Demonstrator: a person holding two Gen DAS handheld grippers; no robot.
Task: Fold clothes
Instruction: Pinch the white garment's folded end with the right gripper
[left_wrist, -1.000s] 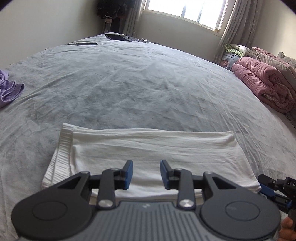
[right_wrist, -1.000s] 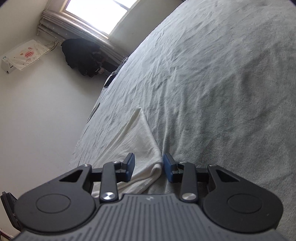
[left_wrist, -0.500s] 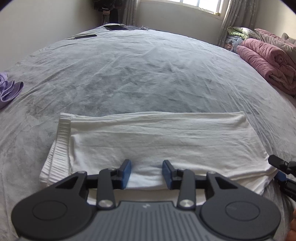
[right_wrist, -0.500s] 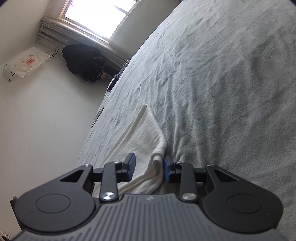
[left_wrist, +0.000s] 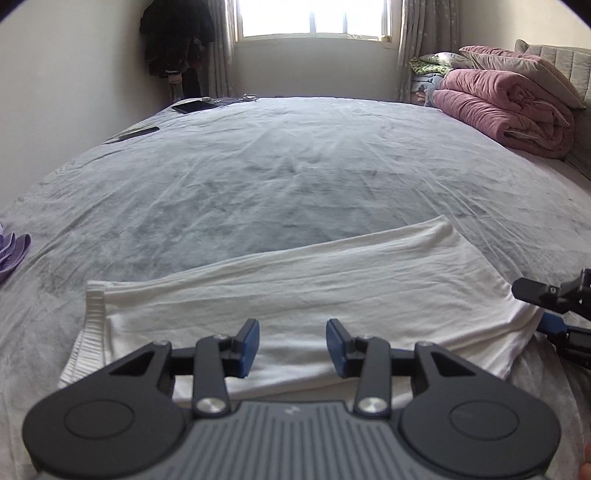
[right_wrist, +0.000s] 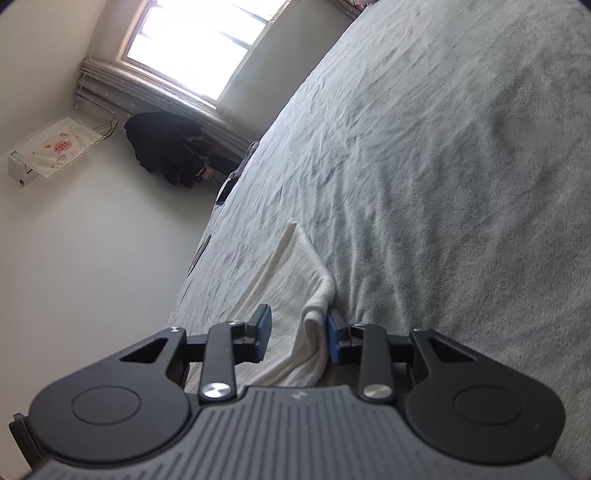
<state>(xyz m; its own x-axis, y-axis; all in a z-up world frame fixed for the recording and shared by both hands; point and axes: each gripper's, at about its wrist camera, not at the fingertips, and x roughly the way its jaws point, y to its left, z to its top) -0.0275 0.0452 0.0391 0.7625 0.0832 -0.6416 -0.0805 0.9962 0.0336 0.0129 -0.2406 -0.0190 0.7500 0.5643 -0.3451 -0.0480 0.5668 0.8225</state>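
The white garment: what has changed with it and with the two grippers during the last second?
The right end of the white garment bunched into a raised fold against one finger of the right gripper. The left gripper swung above it, jaws slightly wider. Neither gripper clamps it; it stayed folded on the grey bedsheet.

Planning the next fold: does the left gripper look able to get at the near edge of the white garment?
Probably yes: the left gripper hangs with open jaws over the white garment, whose near edge lies uncovered on the bed.
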